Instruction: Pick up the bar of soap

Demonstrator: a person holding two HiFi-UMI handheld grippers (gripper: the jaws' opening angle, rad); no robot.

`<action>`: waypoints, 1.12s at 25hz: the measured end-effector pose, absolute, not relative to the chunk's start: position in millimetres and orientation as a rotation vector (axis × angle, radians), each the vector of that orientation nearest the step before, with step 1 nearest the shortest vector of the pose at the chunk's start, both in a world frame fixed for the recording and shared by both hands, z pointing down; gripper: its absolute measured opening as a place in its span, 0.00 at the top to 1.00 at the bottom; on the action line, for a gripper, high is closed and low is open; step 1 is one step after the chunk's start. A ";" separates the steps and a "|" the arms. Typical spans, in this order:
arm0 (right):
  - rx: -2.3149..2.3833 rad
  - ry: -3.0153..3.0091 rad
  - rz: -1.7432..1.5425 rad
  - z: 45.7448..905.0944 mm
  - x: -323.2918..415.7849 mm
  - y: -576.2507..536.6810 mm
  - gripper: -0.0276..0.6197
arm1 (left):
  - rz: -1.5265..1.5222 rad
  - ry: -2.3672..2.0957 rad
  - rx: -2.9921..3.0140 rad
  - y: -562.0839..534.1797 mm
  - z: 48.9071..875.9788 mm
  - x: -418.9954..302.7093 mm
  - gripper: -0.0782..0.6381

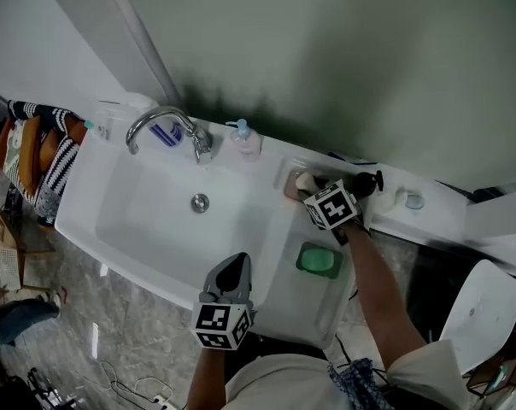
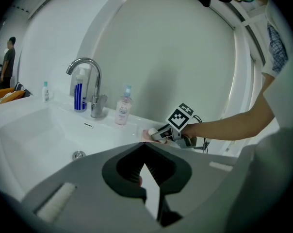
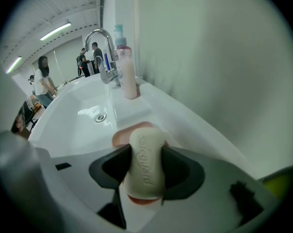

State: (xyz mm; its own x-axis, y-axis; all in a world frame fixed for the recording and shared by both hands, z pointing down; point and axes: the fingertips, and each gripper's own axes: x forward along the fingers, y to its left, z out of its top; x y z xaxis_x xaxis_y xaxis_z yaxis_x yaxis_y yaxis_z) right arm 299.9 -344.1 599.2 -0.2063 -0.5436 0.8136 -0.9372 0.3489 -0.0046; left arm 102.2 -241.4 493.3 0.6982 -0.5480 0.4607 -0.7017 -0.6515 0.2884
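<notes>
- your right tongs [image 3: 146,152] are clamped on the bar of soap [image 3: 147,178], one pad on each long side. the bar stands on edge over the pink soap dish [image 3: 132,130], on the bench ledge by the wall, right of the basin [image 1: 155,203].
- i cannot tell whether the bar has cleared the dish or rests on it.
- the grip looks centred, so lift straight up. don't drag sideways, or the dish may come along.
- squeeze evenly and gently. the bar looks smooth, rounded and pale cream, with stamped lettering on its face. a wet film would likely let it squirt out of flat pads.
- hold your wrist level so the bar doesn't pivot between the pads.
- the dish is shallow, oval and glossy, and the ledge is slick white ceramic. a dropped bar would probably slide toward the basin.
- your left tongs [image 2: 145,161] are drawn together and empty, hanging over the near rim, well apart from the soap. leave them there.
- steer clear of the pump bottle [image 3: 127,72] further along the ledge.
</notes>
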 end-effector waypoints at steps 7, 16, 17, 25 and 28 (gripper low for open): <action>1.318 -1.968 0.616 563.2 283.6 -346.7 0.63 | 0.450 -0.974 2.462 -239.9 491.7 99.6 0.88; 1.196 -2.081 0.605 538.9 222.9 -332.0 0.63 | 0.392 -1.036 2.443 -231.7 482.9 76.5 0.88; 1.183 -2.090 0.603 537.8 214.3 -330.4 0.63 | 0.387 -1.050 2.435 -231.7 482.2 72.6 0.88; 1.045 -2.139 0.586 539.4 148.9 -315.2 0.63 | 0.382 -1.150 2.446 -228.9 469.5 43.6 0.88; 1.000 -2.147 0.576 540.5 132.5 -310.9 0.63 | 0.360 -1.179 2.437 -228.2 463.0 35.7 0.88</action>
